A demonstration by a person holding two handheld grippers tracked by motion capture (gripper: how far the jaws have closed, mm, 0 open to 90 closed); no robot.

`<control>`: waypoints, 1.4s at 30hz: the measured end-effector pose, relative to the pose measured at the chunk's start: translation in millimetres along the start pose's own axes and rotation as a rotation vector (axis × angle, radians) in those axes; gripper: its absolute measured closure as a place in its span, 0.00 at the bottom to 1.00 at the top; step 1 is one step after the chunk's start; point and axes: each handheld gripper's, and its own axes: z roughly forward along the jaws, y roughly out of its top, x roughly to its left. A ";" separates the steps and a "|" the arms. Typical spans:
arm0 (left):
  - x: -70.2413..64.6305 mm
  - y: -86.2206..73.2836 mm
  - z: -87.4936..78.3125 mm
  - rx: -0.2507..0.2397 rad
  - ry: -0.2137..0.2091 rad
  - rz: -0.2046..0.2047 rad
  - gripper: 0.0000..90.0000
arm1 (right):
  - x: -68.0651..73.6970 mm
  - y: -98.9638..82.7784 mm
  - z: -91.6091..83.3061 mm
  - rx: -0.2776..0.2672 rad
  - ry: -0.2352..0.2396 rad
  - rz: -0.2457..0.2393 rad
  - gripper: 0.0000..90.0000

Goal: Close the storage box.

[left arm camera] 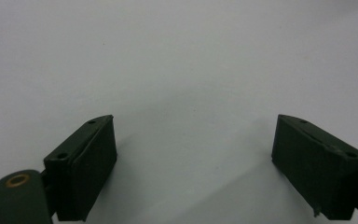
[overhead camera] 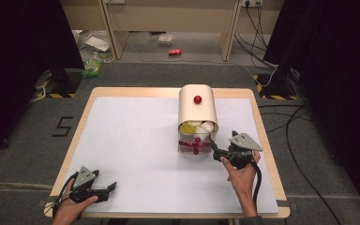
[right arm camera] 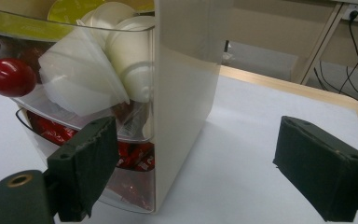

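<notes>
I hold my right hand-held gripper (overhead camera: 221, 149) wide open just beside the cream drawer box (overhead camera: 198, 112) standing at the tabletop's (overhead camera: 122, 140) far right, ready for its red-knobbed drawer (right arm camera: 10, 77), while my left hand-held gripper (overhead camera: 104, 188) idles open near me.

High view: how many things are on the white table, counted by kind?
Cream rounded plastic drawer box: 1
Black hand-held tongs, both open: 2 (left tongs, right tongs)
Total: 3
</notes>
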 end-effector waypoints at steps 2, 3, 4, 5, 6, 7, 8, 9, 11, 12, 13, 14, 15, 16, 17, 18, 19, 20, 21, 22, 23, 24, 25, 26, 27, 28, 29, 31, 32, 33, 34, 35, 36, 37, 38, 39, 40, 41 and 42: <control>0.0 0.0 0.0 0.000 0.000 0.000 0.14 | -0.3 -0.1 -0.6 0.004 0.007 0.003 0.17; 0.0 -0.1 0.0 0.000 0.000 0.000 0.14 | -0.2 -0.4 -0.5 -0.001 0.009 0.006 0.18; 0.0 0.0 0.0 0.000 0.000 0.000 0.14 | -0.7 -0.6 -1.5 -0.004 0.005 0.003 0.20; 0.0 -0.1 0.0 0.000 0.000 0.000 0.14 | -1.0 -0.7 -3.1 -0.004 0.006 0.010 0.20; 0.0 -0.1 0.0 0.000 0.000 0.000 0.14 | -1.9 -0.9 -4.1 -0.013 0.006 0.013 0.20; 0.1 -0.1 0.0 0.000 0.000 0.000 0.14 | -2.0 -0.9 -4.9 -0.014 0.009 0.015 0.19; 0.1 -0.1 0.0 0.000 0.000 0.000 0.14 | -2.1 -0.7 -6.0 -0.010 0.015 0.015 0.19; 0.0 -0.1 0.0 0.000 0.000 0.000 0.14 | -2.2 -0.8 -6.7 -0.013 0.019 0.012 0.19; 0.0 -0.1 -0.1 0.000 0.000 0.000 0.15 | -1.9 -1.0 -8.5 -0.016 0.023 0.010 0.19; 0.0 -0.1 0.0 -0.001 0.000 0.000 0.14 | -1.6 -1.0 -9.7 -0.014 0.025 0.011 0.19; 0.1 0.0 -0.1 0.000 0.000 0.000 0.14 | -1.7 -1.1 -10.3 -0.017 0.025 0.004 0.19; 0.1 -0.1 -0.1 0.000 0.000 0.000 0.14 | -1.9 -0.9 -11.8 -0.015 0.022 -0.004 0.19; 0.1 -0.1 0.0 -0.001 0.000 0.000 0.15 | -2.1 -0.8 -12.8 -0.015 0.020 -0.005 0.19; 0.1 -0.1 0.0 -0.001 0.000 0.000 0.14 | -2.3 -0.9 -13.5 -0.020 0.018 -0.003 0.19; 0.1 -0.1 0.0 -0.001 0.000 0.000 0.15 | -2.6 -0.7 -14.5 -0.021 0.020 0.000 0.19; 0.1 -0.1 -0.1 0.000 -0.001 -0.001 0.14 | -2.8 -0.5 -15.3 -0.021 0.021 -0.001 0.19; 0.2 -0.1 -0.1 0.000 -0.001 -0.001 0.15 | -2.9 -0.2 -16.2 -0.022 0.020 -0.002 0.19; 0.2 -0.1 -0.1 0.000 -0.001 -0.001 0.15 | -2.8 0.0 -17.1 -0.025 0.021 -0.002 0.19; 0.1 -0.1 -0.1 0.000 -0.001 0.000 0.15 | -2.5 0.0 -18.0 -0.029 0.023 0.000 0.19; 0.2 -0.1 -0.1 -0.001 -0.001 -0.001 0.15 | -2.2 0.3 -19.6 -0.025 0.023 0.001 0.19; 0.2 -0.1 -0.1 0.000 -0.001 -0.001 0.15 | -2.0 0.4 -20.6 -0.029 0.026 -0.001 0.19; 0.2 -0.1 -0.1 0.000 -0.001 -0.001 0.15 | -1.6 0.5 -21.6 -0.028 0.028 0.000 0.19; 0.2 -0.1 -0.1 0.000 -0.001 -0.001 0.15 | -1.4 0.7 -22.5 -0.032 0.029 -0.002 0.19; 0.2 -0.1 -0.1 0.000 -0.001 -0.001 0.15 | -1.2 0.9 -24.0 -0.031 0.029 0.000 0.19; 0.3 -0.1 -0.1 0.000 -0.001 -0.001 0.15 | -1.6 0.9 -25.1 -0.036 0.031 -0.004 0.19; 0.3 0.0 -0.1 0.000 -0.001 -0.001 0.15 | -1.7 1.0 -27.1 -0.034 0.032 -0.004 0.19; 0.3 0.0 -0.1 0.001 -0.002 -0.001 0.15 | -1.7 1.0 -28.0 -0.039 0.032 -0.002 0.19; 0.3 0.0 -0.1 0.001 -0.002 -0.001 0.15 | -2.5 1.1 -30.9 -0.039 0.032 0.000 0.19; 0.3 0.0 -0.1 0.001 -0.002 -0.001 0.15 | -3.3 1.1 -32.6 -0.039 0.031 0.000 0.19; 0.3 -0.1 -0.1 0.000 -0.001 -0.001 0.15 | -3.7 0.8 -33.8 -0.044 0.032 0.008 0.19; 0.3 0.0 -0.1 0.001 -0.002 -0.001 0.15 | -4.4 0.5 -35.5 -0.042 0.033 0.009 0.19; 0.3 0.0 -0.1 0.000 -0.002 -0.001 0.15 | -5.2 0.0 -36.6 -0.044 0.031 0.008 0.19; 0.4 -0.1 -0.2 0.000 -0.002 -0.002 0.15 | -5.8 -0.7 -38.1 -0.042 0.031 0.008 0.19; 0.5 -0.1 -0.2 0.000 -0.002 -0.002 0.15 | -6.3 -1.4 -39.7 -0.043 0.029 0.011 0.19; 0.5 -0.1 -0.2 0.000 -0.003 -0.002 0.15 | -6.7 -2.0 -41.7 -0.041 0.027 0.017 0.19; 0.6 -0.1 -0.3 0.000 -0.004 -0.002 0.15 | -7.5 -2.8 -43.5 -0.042 0.028 0.021 0.19; 0.7 -0.1 -0.3 0.000 -0.004 -0.002 0.15 | -8.1 -3.5 -45.1 -0.045 0.027 0.025 0.19; 0.7 -0.1 -0.3 0.000 -0.005 -0.002 0.15 | -9.0 -4.2 -47.2 -0.046 0.025 0.026 0.19; 0.7 -0.1 -0.3 0.000 -0.005 -0.002 0.15 | -9.6 -4.6 -48.3 -0.045 0.021 0.025 0.19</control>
